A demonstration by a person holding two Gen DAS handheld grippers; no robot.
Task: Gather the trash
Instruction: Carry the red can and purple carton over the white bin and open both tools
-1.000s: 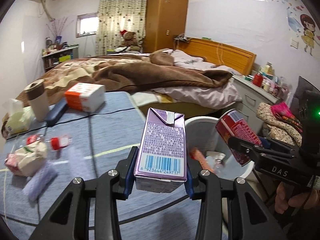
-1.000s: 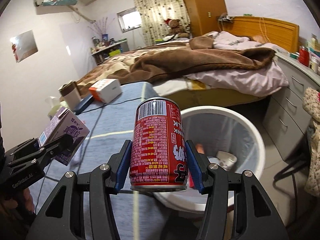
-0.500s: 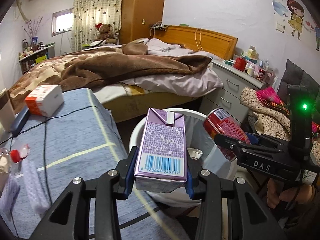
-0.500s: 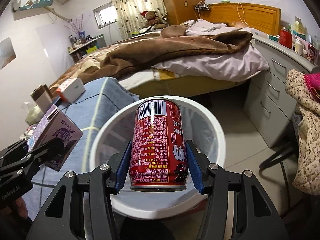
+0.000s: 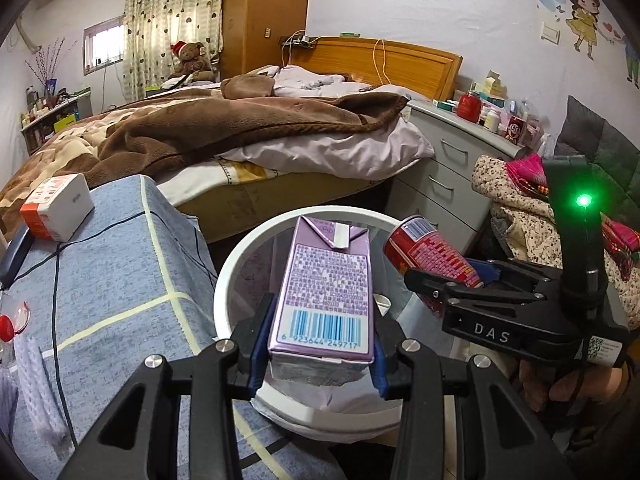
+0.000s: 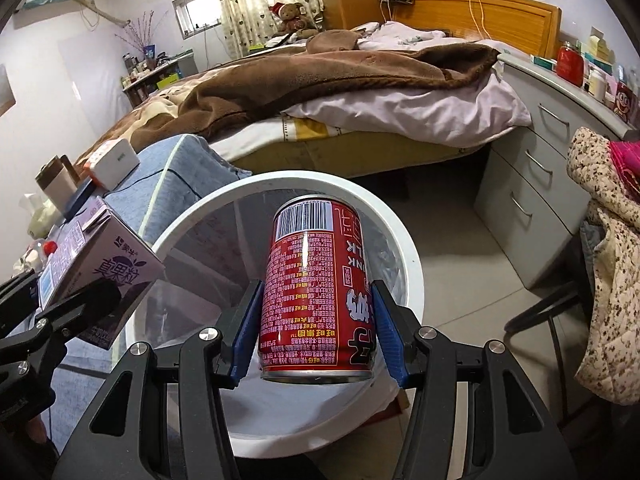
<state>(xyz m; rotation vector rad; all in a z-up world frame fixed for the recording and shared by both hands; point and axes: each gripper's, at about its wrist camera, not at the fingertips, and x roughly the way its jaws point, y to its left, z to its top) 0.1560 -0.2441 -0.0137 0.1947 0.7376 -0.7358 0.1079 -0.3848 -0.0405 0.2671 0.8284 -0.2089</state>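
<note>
While both hover over the white bin (image 6: 416,280), left jaws clamp the purple carton (image 5: 326,288) — right jaws, the red can (image 6: 316,292).

My left gripper (image 5: 320,356) holds the carton (image 5: 326,284) over the bin (image 5: 228,276); my right gripper (image 6: 316,344) holds the can (image 6: 316,296) beside it.

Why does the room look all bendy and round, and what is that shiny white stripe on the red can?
Both wrist views use fisheye lenses, so the bed and walls curve and the corners go black. In the right wrist view, the stripe on the red can is glare from room light. In the left wrist view, the purple carton looks sharp, without glare.
</note>
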